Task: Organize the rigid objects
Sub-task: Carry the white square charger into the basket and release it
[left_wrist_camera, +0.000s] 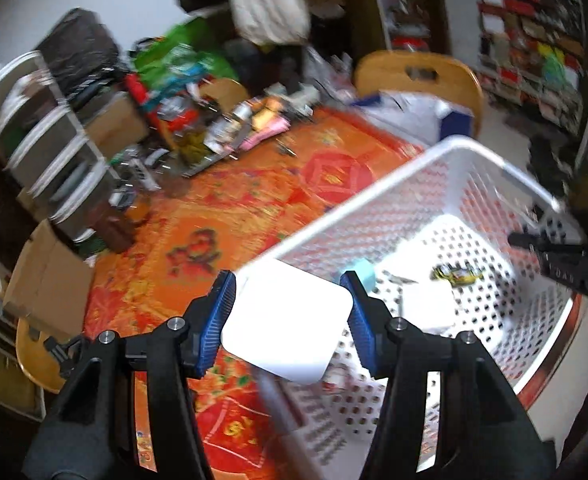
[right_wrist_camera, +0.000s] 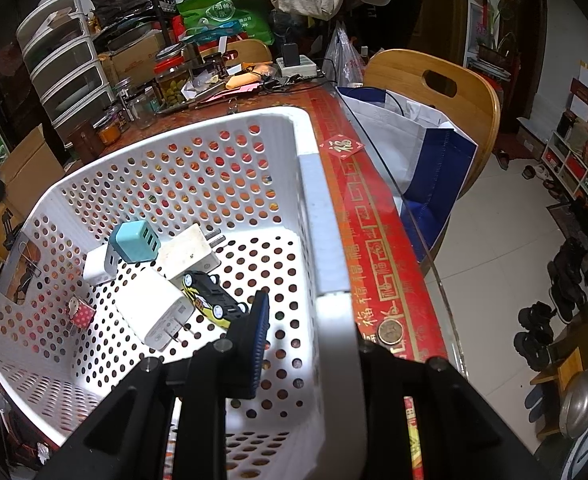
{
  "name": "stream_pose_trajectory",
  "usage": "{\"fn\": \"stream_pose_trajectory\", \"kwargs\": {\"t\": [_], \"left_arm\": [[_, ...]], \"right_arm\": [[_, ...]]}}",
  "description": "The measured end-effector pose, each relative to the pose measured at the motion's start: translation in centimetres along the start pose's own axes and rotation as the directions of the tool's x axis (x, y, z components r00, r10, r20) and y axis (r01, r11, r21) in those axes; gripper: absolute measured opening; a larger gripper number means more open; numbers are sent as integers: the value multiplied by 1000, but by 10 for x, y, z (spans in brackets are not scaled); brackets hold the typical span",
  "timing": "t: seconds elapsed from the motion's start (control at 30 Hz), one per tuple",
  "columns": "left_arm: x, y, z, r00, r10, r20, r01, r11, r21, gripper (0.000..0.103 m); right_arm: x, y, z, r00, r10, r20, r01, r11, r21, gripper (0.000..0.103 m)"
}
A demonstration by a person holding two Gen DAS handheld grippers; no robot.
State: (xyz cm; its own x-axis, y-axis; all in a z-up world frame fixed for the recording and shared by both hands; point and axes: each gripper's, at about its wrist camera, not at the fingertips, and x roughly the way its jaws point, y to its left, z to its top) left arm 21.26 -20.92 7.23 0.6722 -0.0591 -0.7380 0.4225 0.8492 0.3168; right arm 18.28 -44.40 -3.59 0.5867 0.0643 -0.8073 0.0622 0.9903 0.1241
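Your left gripper [left_wrist_camera: 290, 316] squeezes a smooth white block [left_wrist_camera: 284, 322]; your right gripper [right_wrist_camera: 313, 344] pinches the holey plastic basket [right_wrist_camera: 335, 340] rim.

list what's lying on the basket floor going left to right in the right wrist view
pink dotted item → small white charger → teal charger → white plug adapter → black and yellow toy car. The large white charger overlaps the middle ones, so it is left out.
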Motion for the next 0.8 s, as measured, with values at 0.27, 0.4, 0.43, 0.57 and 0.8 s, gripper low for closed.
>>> {"fn": "stream_pose_trajectory", "kwargs": {"t": [0.27, 0.4, 0.43, 0.57, 0.8], "left_arm": [[70, -44, -7, 976, -85, -200, 104, 991, 84, 52], [95, -51, -16, 951, -103, -290, 134, 987, 91, 52], [102, -52, -18, 942, -108, -317, 143, 986, 90, 52], [122, -55, -22, 904, -117, -412, 173, 980, 101, 52], [137, -70, -32, 850, -160, -503, 260, 956, 136, 54]], "right_arm": [[0, 1, 0, 1000, 2, -2, -2, 1000, -2, 24], [0, 1, 0, 1000, 3, -1, -3, 1000, -5, 24], [0, 1, 0, 1000, 2, -2, -3, 1000, -5, 24], [1, 1, 0, 1000, 2, -2, -2, 1000, -1, 24], [0, 2, 1, 1000, 2, -7, -2, 1000, 0, 24]]}}
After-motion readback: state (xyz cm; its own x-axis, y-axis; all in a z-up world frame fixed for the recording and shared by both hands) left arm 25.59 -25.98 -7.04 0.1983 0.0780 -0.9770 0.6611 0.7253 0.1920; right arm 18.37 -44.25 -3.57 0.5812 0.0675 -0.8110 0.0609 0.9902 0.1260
